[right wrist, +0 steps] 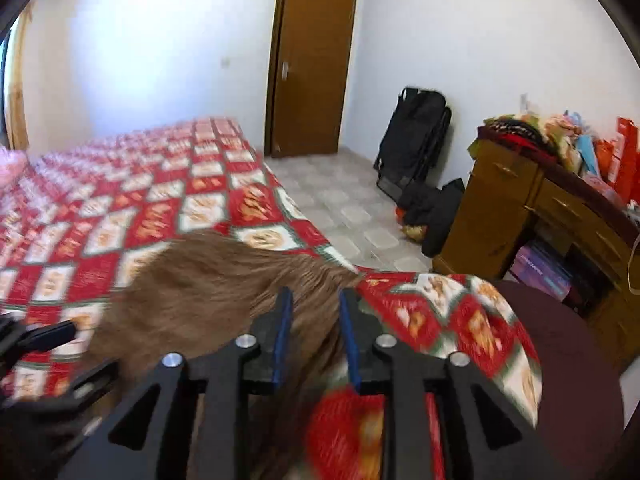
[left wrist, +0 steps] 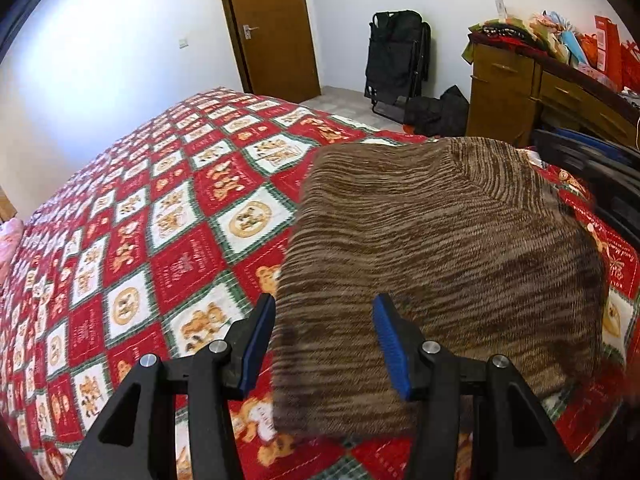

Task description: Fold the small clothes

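Bed [left wrist: 132, 216]: a red, white and green checked quilt with bear prints is seen spread across it, filling the left of both views.
Left tongs [left wrist: 324, 308]: the jaws are held moderately wide, with nothing pressed between the blue pads; the left pad [left wrist: 256, 344] is seen over the quilt, the right one over the garment.
Brown garment [left wrist: 440, 248]: a striped brown knit is laid flat on the quilt near the bed's right edge; its near left edge is seen running between the left tongs' pads, not gripped.
Right tongs [right wrist: 316, 300]: the jaws are held at a narrow gap; the garment [right wrist: 208, 288], blurred here, is seen beneath and to the left of the tips, and a grip on it cannot be told.
Room, right side: a wooden door [left wrist: 272, 24], a folded black chair [left wrist: 396, 56] and a cluttered wooden dresser [left wrist: 508, 92] are seen beyond the bed.
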`<state>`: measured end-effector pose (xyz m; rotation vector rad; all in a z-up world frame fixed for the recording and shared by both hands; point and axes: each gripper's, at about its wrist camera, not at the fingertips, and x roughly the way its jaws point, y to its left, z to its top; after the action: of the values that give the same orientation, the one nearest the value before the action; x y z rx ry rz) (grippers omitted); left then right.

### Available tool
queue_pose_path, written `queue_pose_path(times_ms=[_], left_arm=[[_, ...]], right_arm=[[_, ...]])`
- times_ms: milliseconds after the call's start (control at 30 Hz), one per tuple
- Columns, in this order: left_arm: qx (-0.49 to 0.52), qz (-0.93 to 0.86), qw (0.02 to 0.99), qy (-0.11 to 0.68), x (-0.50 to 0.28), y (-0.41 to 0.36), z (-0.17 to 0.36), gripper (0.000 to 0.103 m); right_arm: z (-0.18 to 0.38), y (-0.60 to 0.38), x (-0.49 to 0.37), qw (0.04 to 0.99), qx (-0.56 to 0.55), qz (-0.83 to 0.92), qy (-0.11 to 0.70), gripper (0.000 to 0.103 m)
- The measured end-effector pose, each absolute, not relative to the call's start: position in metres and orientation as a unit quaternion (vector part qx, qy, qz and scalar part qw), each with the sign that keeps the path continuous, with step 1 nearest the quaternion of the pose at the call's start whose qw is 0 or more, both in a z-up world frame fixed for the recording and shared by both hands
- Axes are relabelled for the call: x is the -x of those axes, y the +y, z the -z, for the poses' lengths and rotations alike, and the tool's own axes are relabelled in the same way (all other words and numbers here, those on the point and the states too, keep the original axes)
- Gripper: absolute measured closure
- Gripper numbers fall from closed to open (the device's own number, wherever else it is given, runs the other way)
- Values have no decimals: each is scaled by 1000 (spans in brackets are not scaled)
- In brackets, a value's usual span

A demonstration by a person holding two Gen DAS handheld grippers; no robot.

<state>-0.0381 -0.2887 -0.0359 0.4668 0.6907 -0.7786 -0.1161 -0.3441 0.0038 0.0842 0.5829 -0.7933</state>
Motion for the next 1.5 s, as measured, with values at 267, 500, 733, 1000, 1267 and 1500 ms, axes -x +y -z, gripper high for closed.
queue_pose_path(times_ms=[267, 500, 733, 1000, 1267, 1500], left_arm=[[-207, 366, 850, 317, 57, -249, 27, 50], [-178, 340, 868, 317, 71, -209, 16, 40], [-142, 331, 883, 300, 81, -189, 0, 39], [-146, 302, 906, 258, 97, -176, -16, 39], [-129, 299, 914, 243, 100, -169, -26, 39], [-141, 303, 915, 226, 108, -169, -29, 39]], right_arm=[[-1, -278, 152, 883, -113, 379, 253, 32], [6, -265, 164, 861, -173, 412, 245, 26], [1, -232, 190, 854, -118, 464, 205, 18], [-21, -219, 196, 866, -89, 467, 154, 11], [-23, -217, 194, 870, -84, 464, 144, 9], [-23, -216, 195, 870, -86, 465, 140, 9]])
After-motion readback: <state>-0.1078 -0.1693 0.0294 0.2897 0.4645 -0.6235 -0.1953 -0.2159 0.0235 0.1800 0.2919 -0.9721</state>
